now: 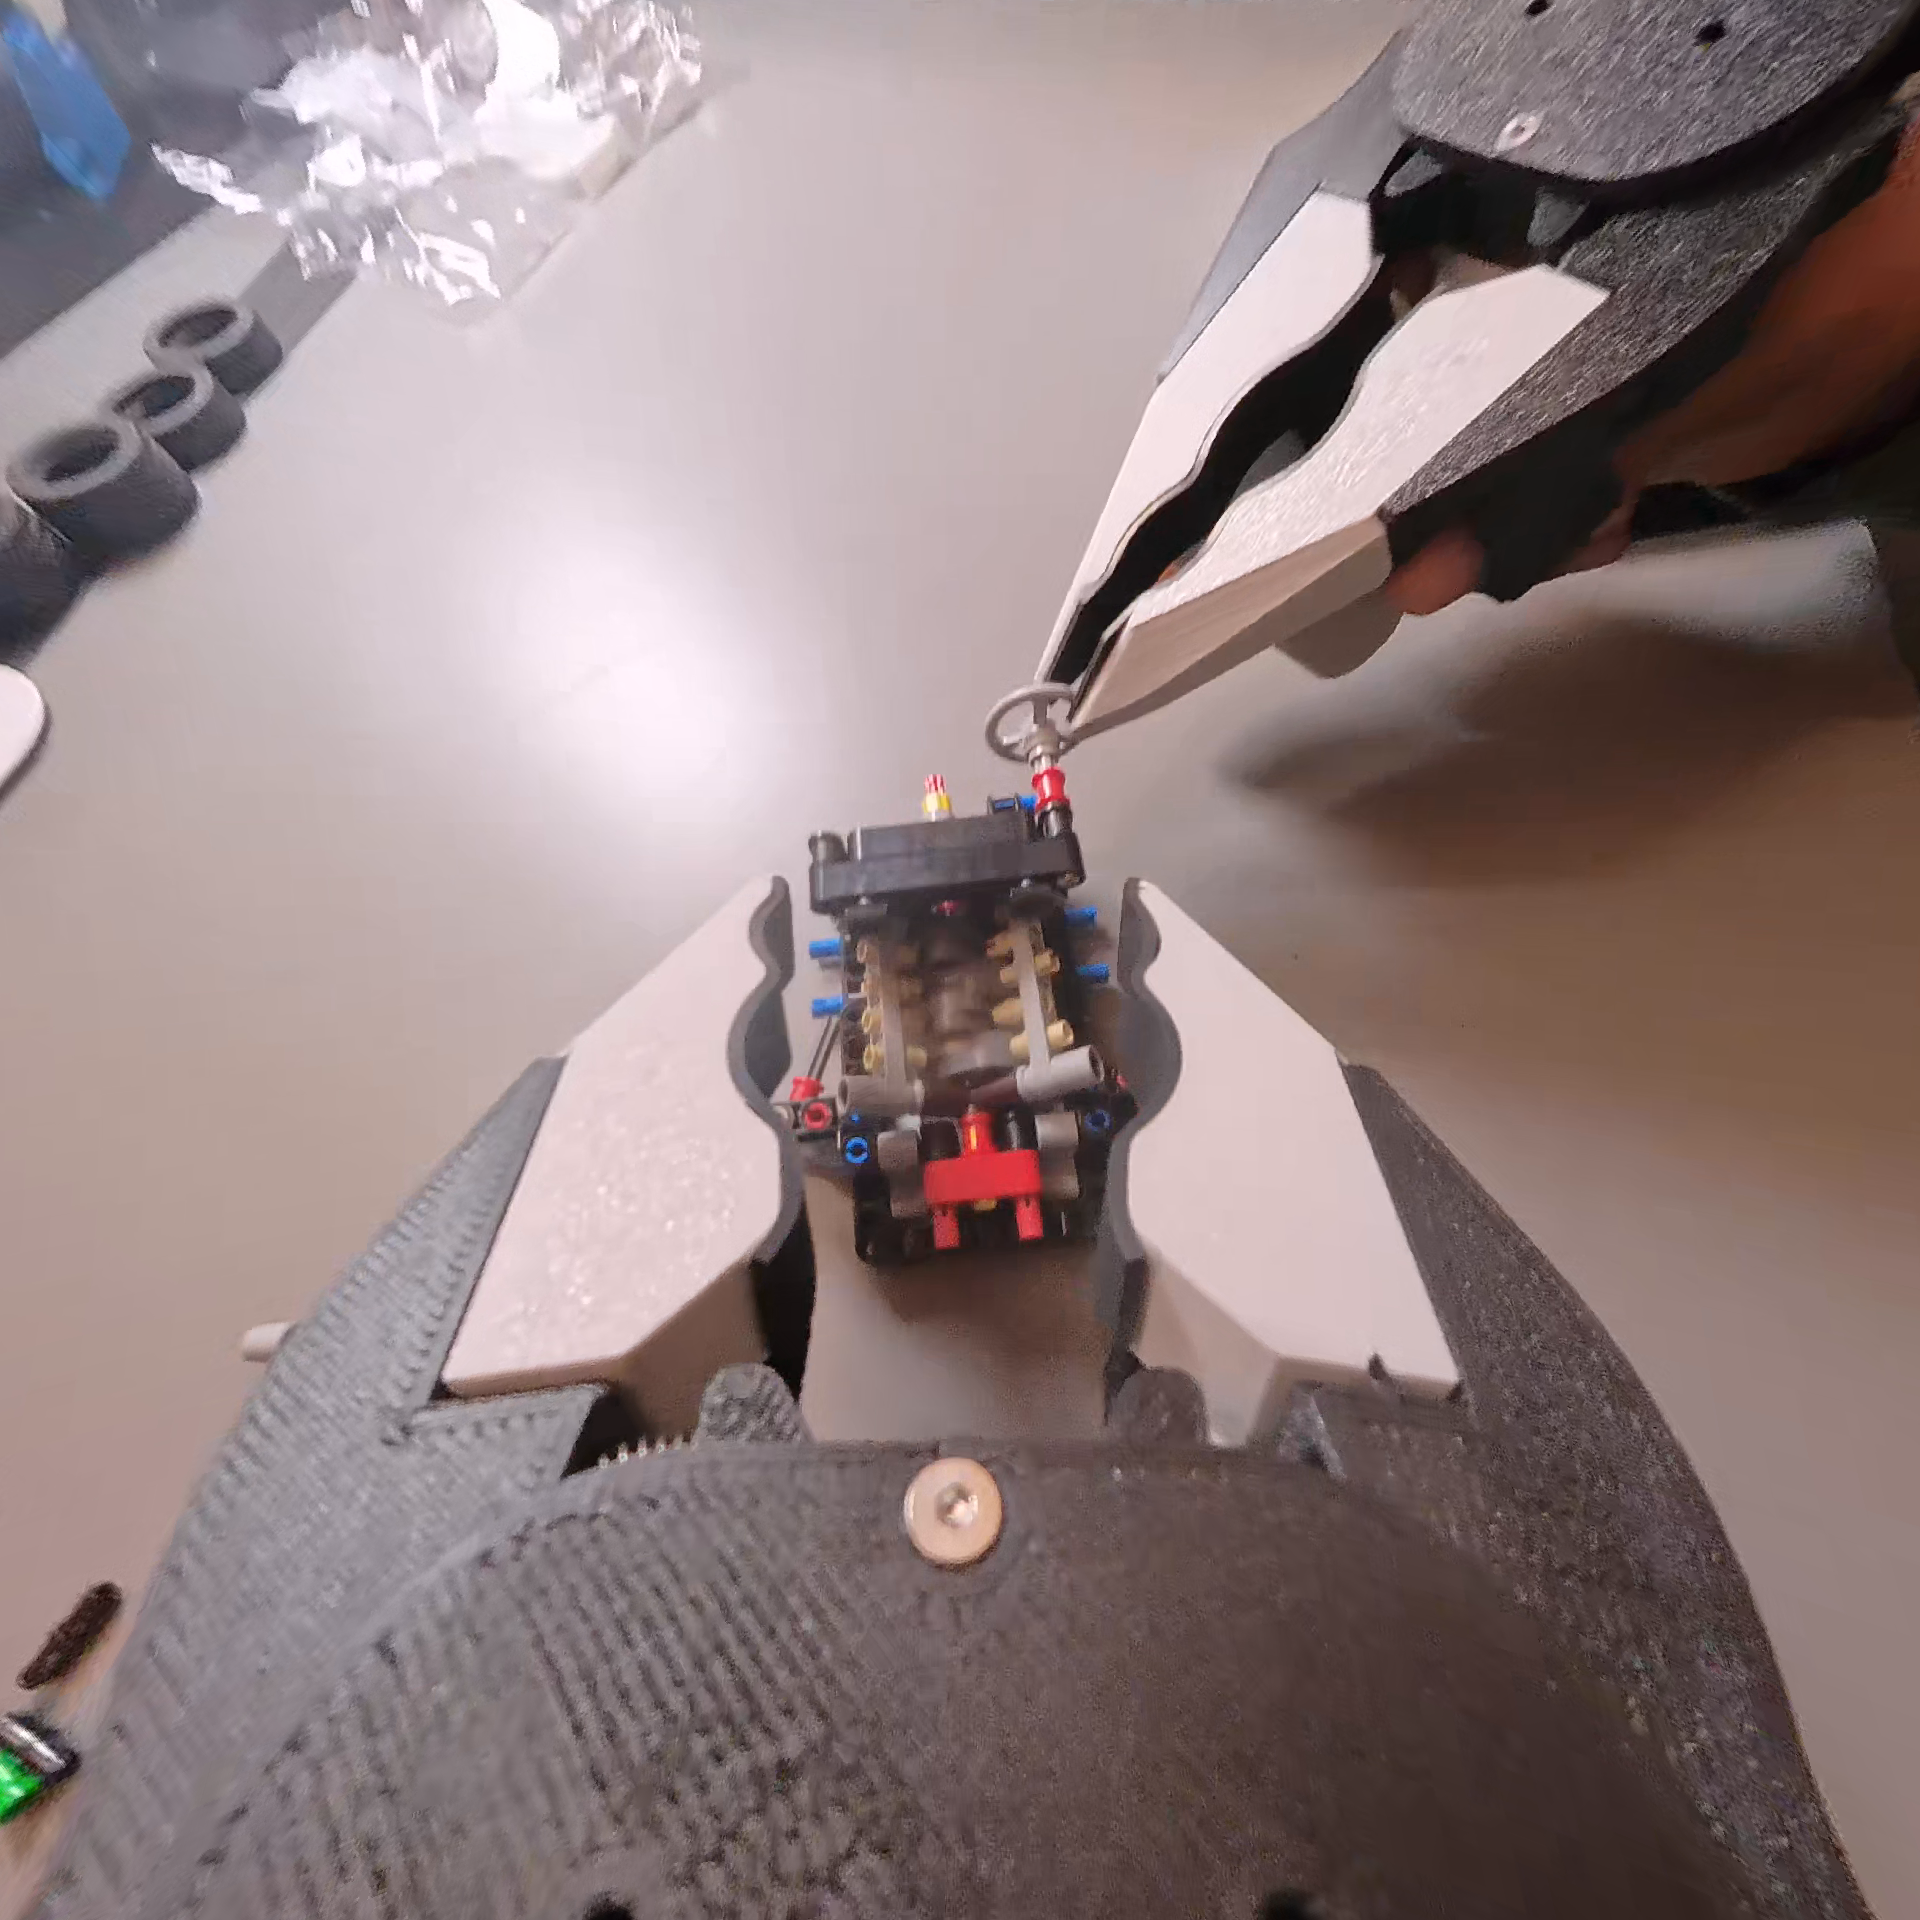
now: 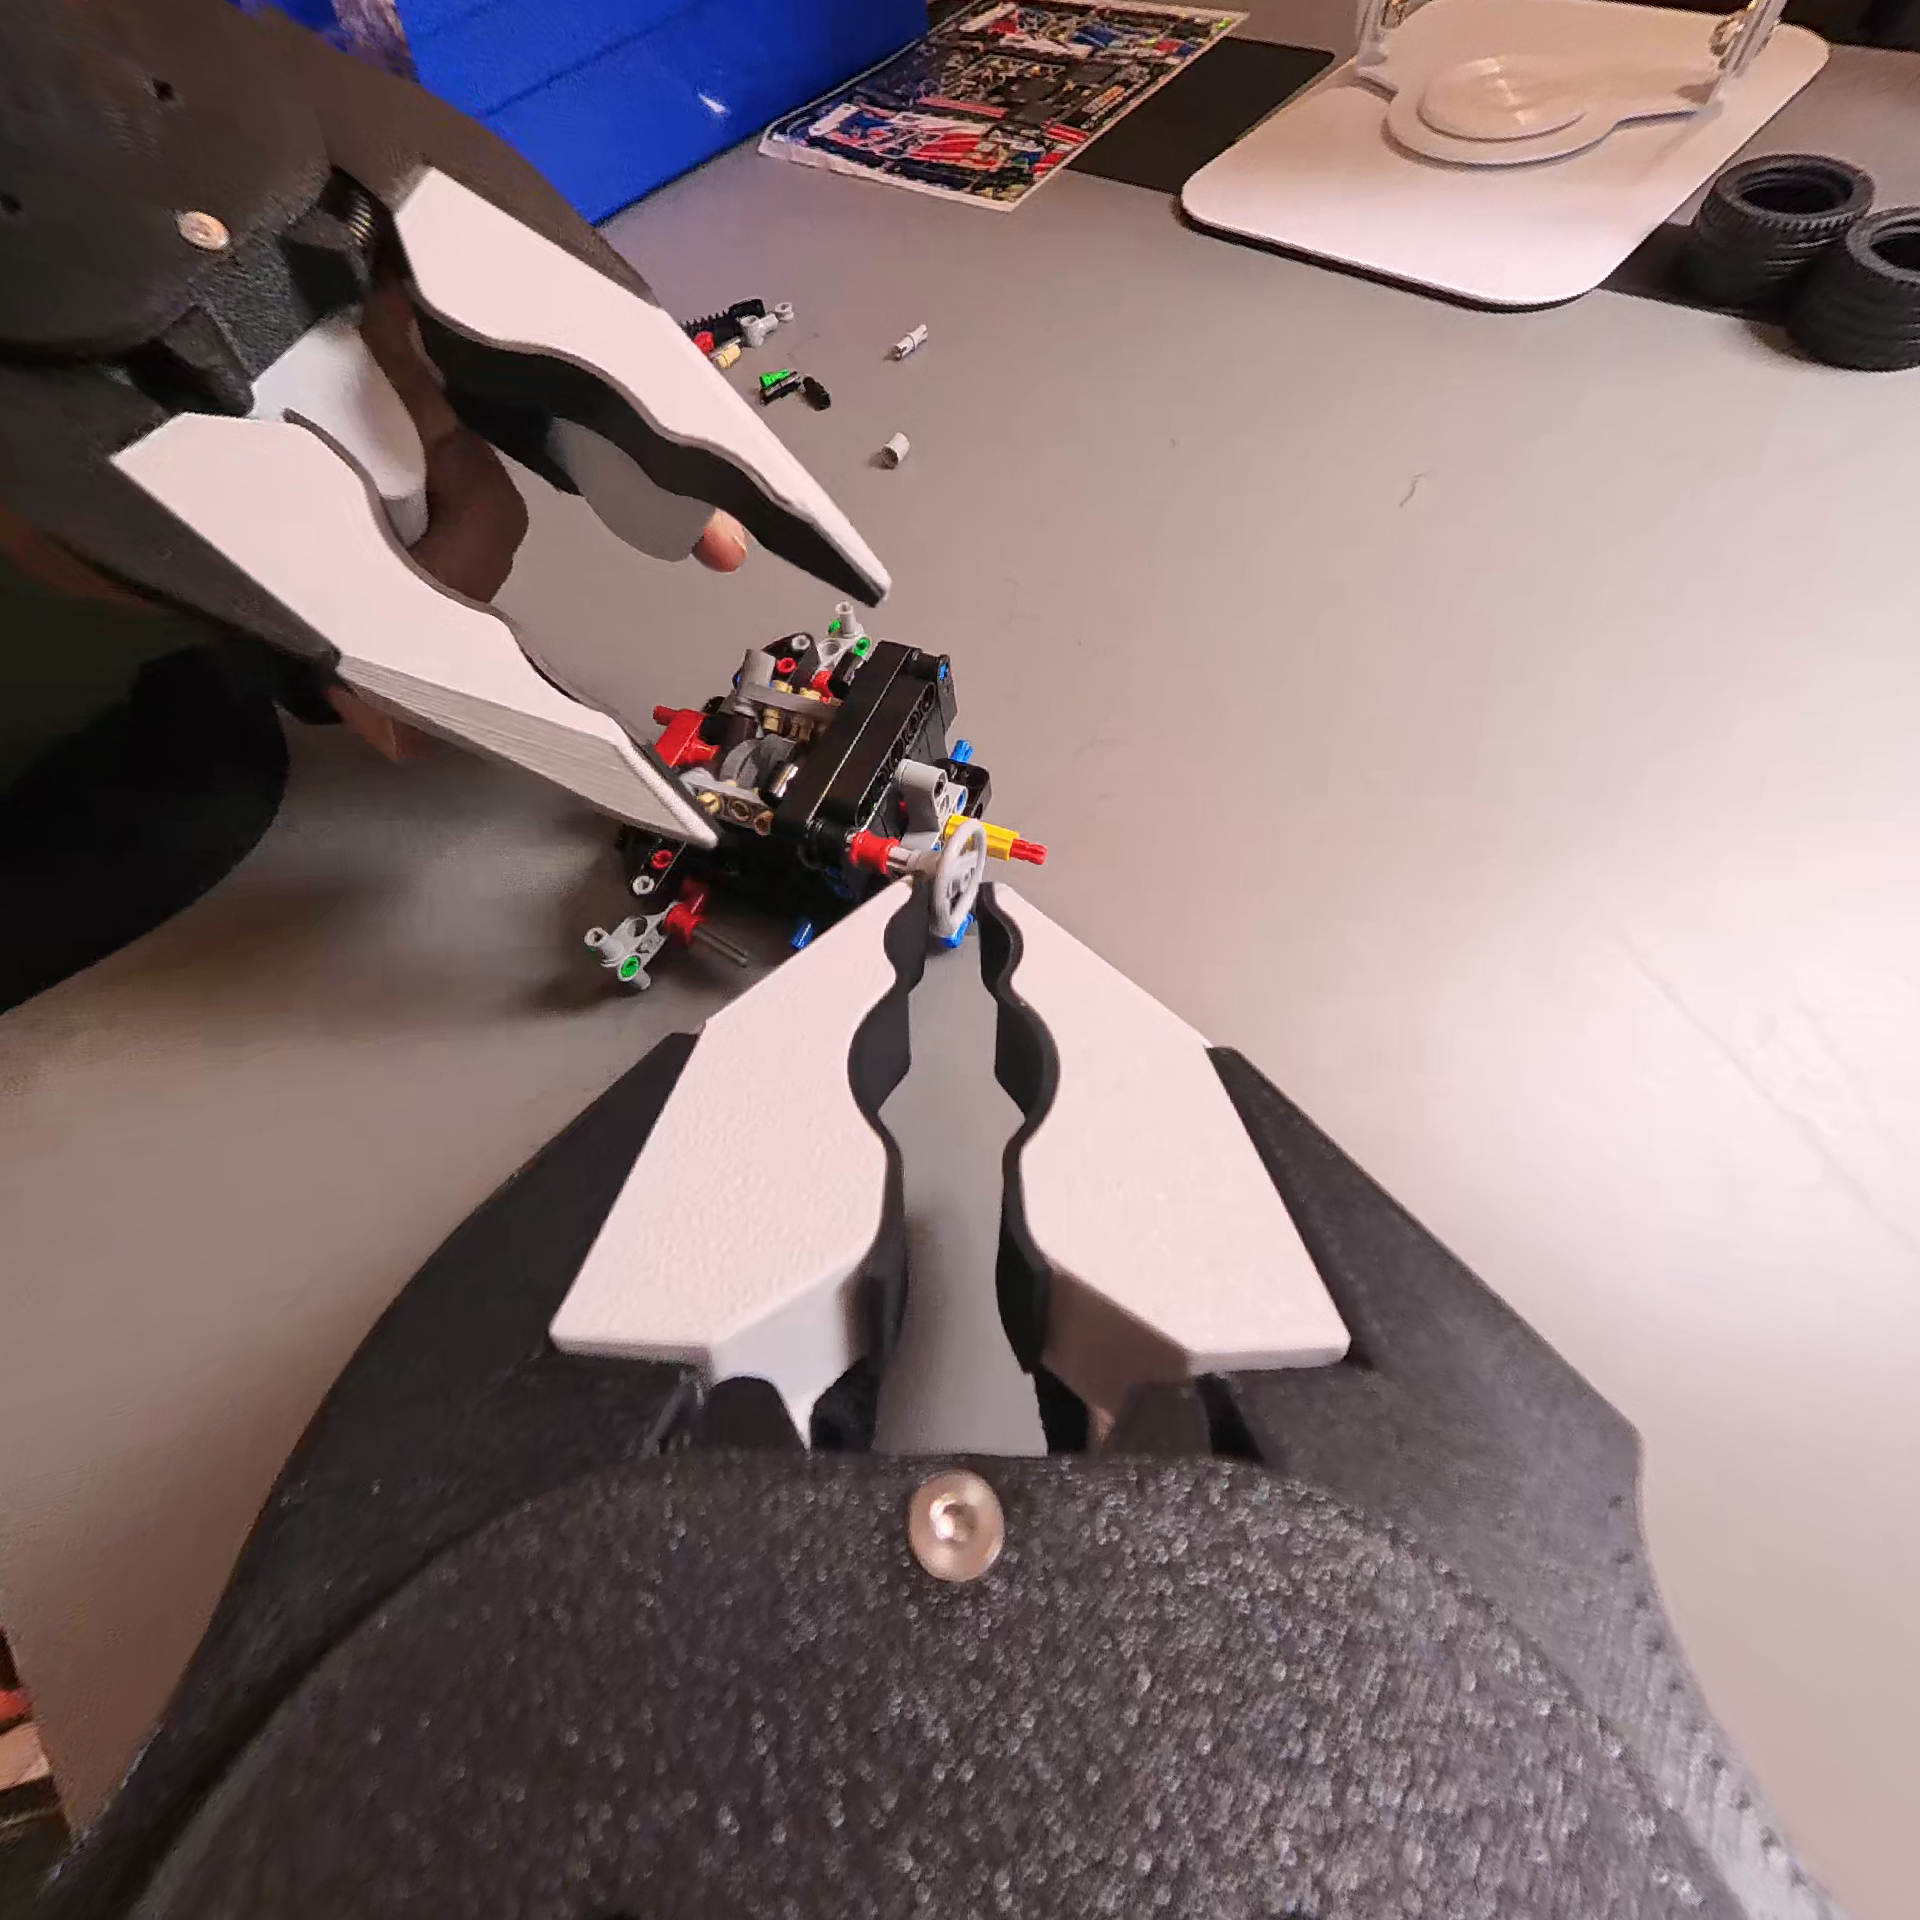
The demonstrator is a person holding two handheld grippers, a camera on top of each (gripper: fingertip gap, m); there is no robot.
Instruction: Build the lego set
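A small black lego engine assembly (image 1: pixel 951 1039) with tan, red and blue pins rests on the grey table (image 1: pixel 623 623). My left gripper (image 1: pixel 956 899) is open and straddles it, one finger along each side. In the right wrist view the left gripper (image 2: pixel 787 709) shows wide open, and its lower fingertip (image 2: pixel 675 810) touches the assembly (image 2: pixel 831 769). My right gripper (image 2: pixel 948 888) is shut on a grey steering wheel (image 2: pixel 958 873). The wheel sits on a short axle with a red bush at the assembly's front corner. In the left wrist view the right gripper (image 1: pixel 1065 712) holds the wheel (image 1: pixel 1023 727).
Black tyres (image 1: pixel 104 478) and crumpled clear bags (image 1: pixel 436 135) lie at the far left. The right wrist view shows more tyres (image 2: pixel 1818 249), a white tray (image 2: pixel 1351 208), a booklet (image 2: pixel 997 94), a blue bin (image 2: pixel 644 73), loose small pieces (image 2: pixel 790 353) and a small grey-red part (image 2: pixel 649 935). The gap from one gripper's tips to the other's is roughly 5 cm.
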